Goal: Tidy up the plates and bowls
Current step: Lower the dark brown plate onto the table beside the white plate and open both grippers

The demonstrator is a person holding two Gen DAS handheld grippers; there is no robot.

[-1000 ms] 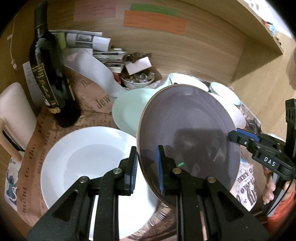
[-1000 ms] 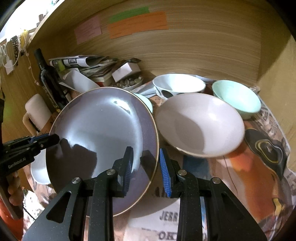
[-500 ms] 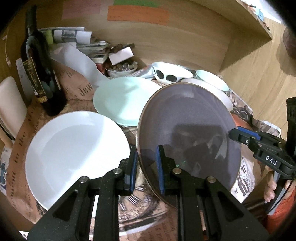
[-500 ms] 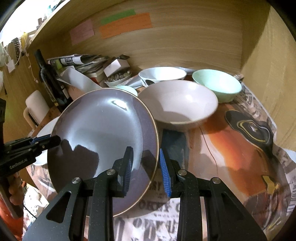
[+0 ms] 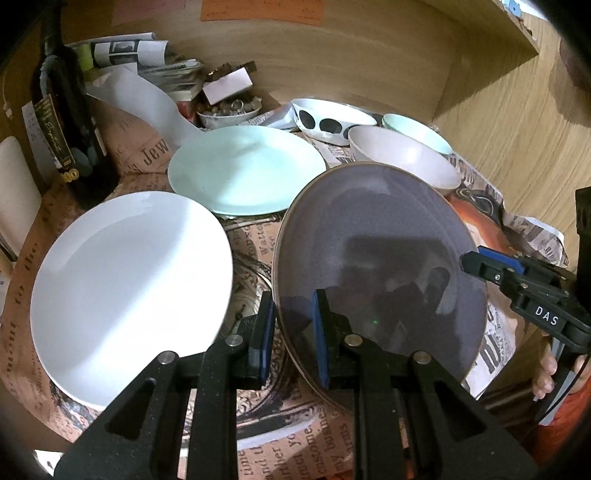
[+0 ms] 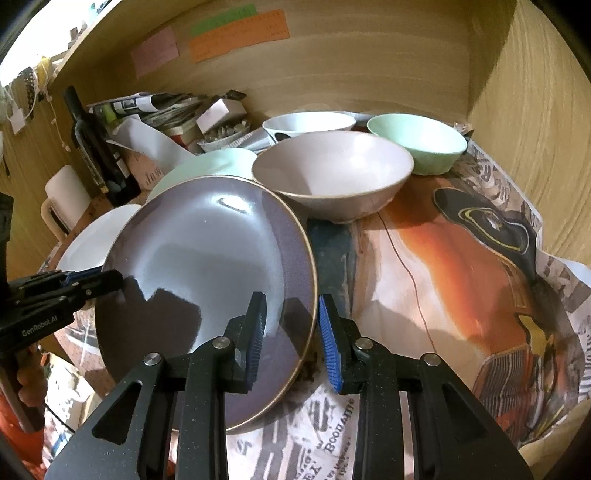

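- We see the grey-purple plate held up off the tabletop, tilted, one gripper on each side of its rim.
- Left gripper: jaws clamped on the plate's left near rim, one blue pad over the face, the other behind.
- Right gripper: jaws clamped on the plate's right near rim, rim sits between the blue pads.
- In the left wrist view the right gripper shows at the plate's right edge, with a person's fingers on its handle.
- White plate lies flat on the newspaper-style covering, near left, just beside the held plate.
- Mint plate lies farther back, its near edge overlapping the white plate's far rim.
- Beige bowl stands upright just beyond the held plate's far rim; we cannot tell if they touch.
- Mint bowl far right, just beside the beige bowl.
- White bowl with black spots behind the beige bowl, near the wooden back wall.
- Dark wine bottle upright at far left.
- Small dish of bits and a pile of newspapers along the back.
- Orange paper note stuck on the back wall, with a green strip and a pink note beside it.
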